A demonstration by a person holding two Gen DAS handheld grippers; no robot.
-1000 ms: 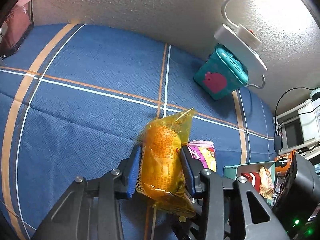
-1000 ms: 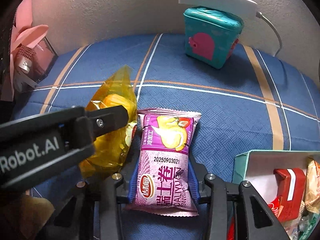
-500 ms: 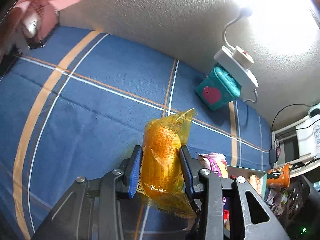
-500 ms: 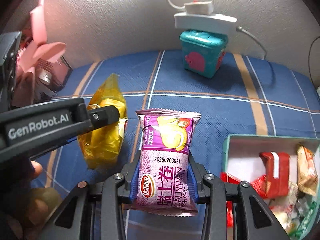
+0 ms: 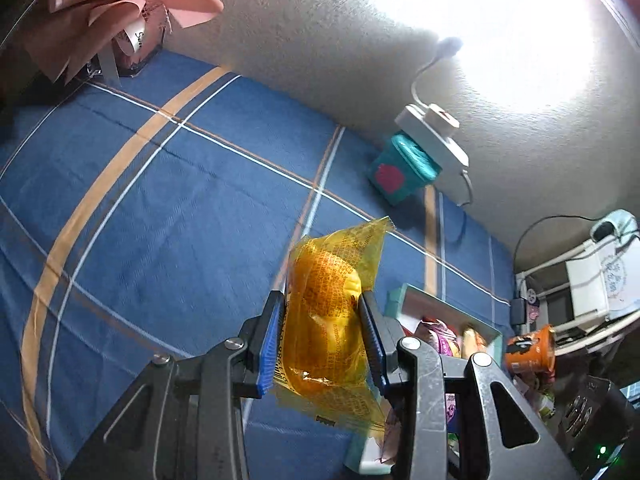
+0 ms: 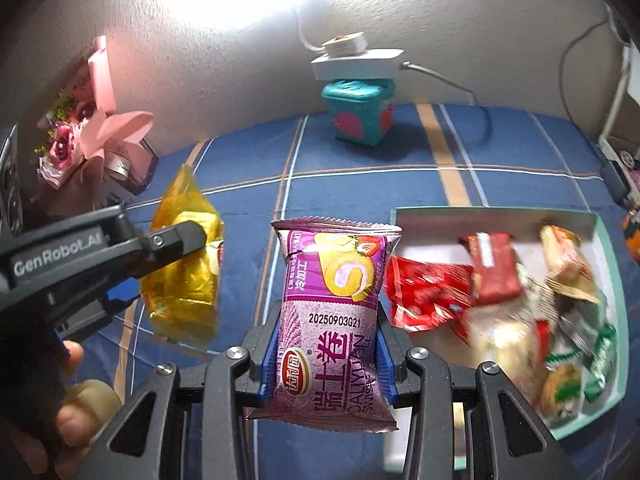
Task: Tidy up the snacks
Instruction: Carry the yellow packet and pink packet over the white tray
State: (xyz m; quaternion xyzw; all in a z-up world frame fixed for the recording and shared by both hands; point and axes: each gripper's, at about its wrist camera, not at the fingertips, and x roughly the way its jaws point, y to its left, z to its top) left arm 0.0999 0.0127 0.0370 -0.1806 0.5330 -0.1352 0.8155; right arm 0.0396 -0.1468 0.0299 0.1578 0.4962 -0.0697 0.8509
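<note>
Box [image 6: 610, 264] contents are motion-blurred in the right wrist view; in the left wrist view the box [image 5: 408, 294] is mostly hidden behind the gripper frame. Left gripper [image 5: 326, 340], pitched downward above the blue cloth [image 5: 160, 208], clamps a yellow pack [image 5: 328, 312]. Right gripper [image 6: 330, 348], likewise pitched down, clamps a purple pack [image 6: 332, 320] beside the box's left edge. Fingers [image 6: 76, 412] of the left hand show at lower left. Teal tin [image 6: 360, 116] under a white lamp base [image 6: 356, 62] by the wall; pink bouquet [image 6: 84, 136] at left.
</note>
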